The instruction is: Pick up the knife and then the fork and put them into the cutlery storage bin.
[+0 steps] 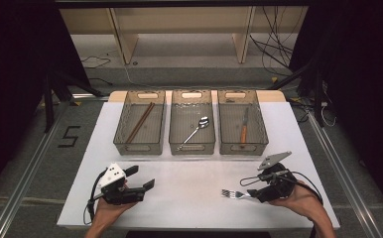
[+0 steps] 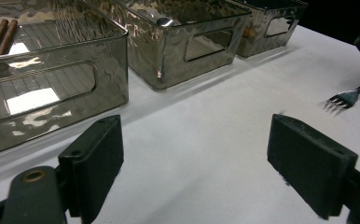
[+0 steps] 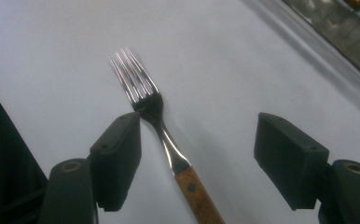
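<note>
Between right gripper (image 3: 197, 154) jaws, apart: fork (image 3: 162, 130), wooden handle | left gripper (image 2: 192, 163) jaws apart, empty

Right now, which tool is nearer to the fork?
Right. The right tool is open astride the fork; the left tool waits across the table.

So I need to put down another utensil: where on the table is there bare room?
Bare white table lies between the left gripper and the fork, in front of the three bins. It's crowded at the right gripper, whose open jaws straddle the fork.
</note>
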